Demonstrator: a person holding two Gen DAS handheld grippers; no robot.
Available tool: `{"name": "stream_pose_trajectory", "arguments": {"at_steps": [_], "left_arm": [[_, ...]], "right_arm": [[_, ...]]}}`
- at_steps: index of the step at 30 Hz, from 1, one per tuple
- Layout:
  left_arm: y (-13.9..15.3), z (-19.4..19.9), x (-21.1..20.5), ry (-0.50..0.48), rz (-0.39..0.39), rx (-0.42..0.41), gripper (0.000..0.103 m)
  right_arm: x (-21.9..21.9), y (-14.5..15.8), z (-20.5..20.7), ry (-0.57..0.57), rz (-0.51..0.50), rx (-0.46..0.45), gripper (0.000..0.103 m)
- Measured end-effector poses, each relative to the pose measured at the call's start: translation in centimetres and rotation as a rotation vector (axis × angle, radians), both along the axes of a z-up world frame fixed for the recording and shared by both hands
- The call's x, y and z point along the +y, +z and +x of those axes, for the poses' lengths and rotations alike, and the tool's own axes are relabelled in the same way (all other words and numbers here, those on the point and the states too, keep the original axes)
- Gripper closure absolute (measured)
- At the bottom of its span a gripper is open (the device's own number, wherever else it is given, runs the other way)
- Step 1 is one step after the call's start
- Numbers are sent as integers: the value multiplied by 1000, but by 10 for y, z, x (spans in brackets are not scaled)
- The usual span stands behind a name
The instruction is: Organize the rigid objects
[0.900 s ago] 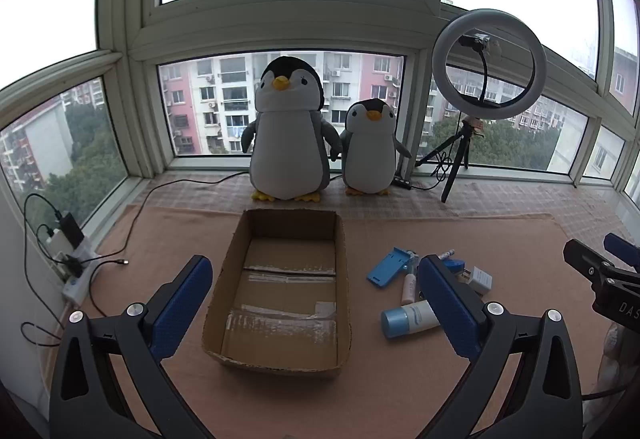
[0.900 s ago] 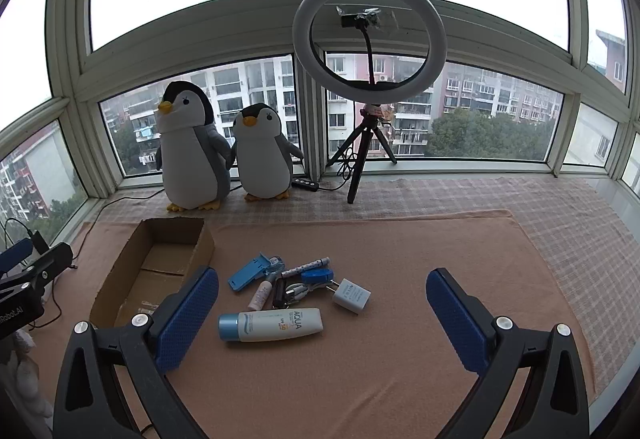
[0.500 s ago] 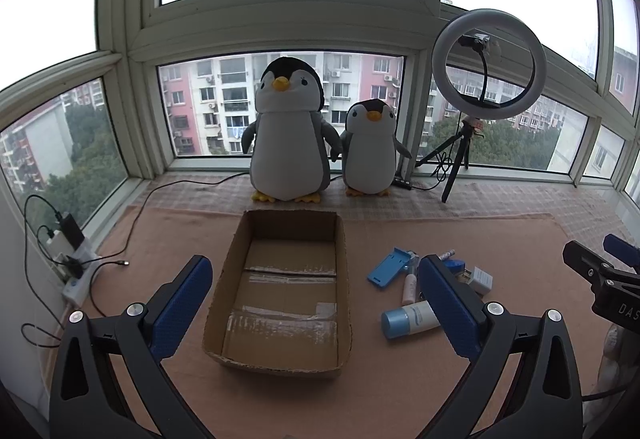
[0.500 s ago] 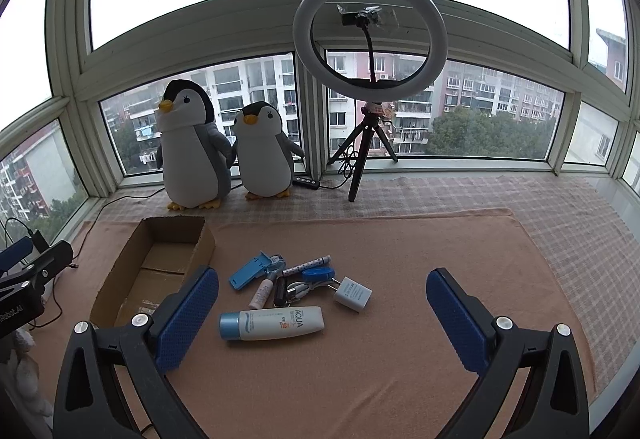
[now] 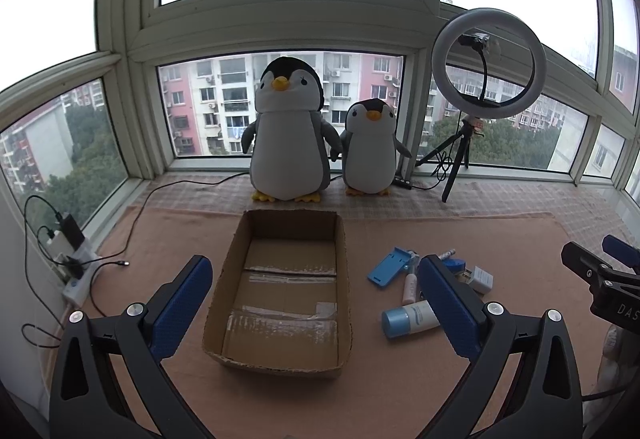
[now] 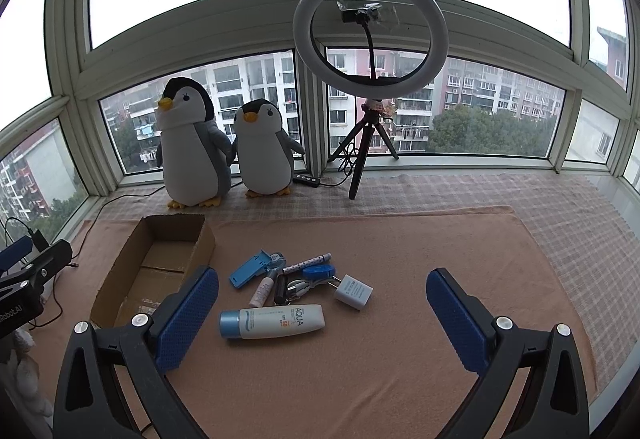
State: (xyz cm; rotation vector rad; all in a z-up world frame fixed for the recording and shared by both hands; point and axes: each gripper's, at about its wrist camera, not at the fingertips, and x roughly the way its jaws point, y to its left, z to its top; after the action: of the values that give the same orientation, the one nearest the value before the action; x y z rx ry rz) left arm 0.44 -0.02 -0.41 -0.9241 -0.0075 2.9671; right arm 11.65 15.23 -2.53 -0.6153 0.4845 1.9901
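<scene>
Lying flat on the tan mat, the sunscreen tube (image 6: pixel 272 321) is found just right of the empty cardboard box (image 6: pixel 120 285), its long axis crosswise, blue cap toward the box. The right gripper (image 6: pixel 322 319) is spread wide, seemingly readied to straddle it; the left gripper (image 5: pixel 316 301) is likewise gaping, holding nothing, above the box.

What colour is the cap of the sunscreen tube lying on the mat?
Light blue; the sunscreen tube body is white. Best seen in the right wrist view.

Looked windowward from low over the mat's (image 5: pixel 400 391) near edge, side by side; shared cardboard box (image 5: pixel 280 361), penguins (image 6: pixel 192 151), ring light (image 6: pixel 370 31).
</scene>
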Motion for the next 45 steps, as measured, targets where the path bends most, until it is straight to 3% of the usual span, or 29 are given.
{"name": "stream_pose_trajectory", "arguments": {"at_steps": [45], "left_arm": [[-10,-9,-6,2,-2,-27,1]], "right_arm": [[7,-11,-7,3,-55,-1,0]]}}
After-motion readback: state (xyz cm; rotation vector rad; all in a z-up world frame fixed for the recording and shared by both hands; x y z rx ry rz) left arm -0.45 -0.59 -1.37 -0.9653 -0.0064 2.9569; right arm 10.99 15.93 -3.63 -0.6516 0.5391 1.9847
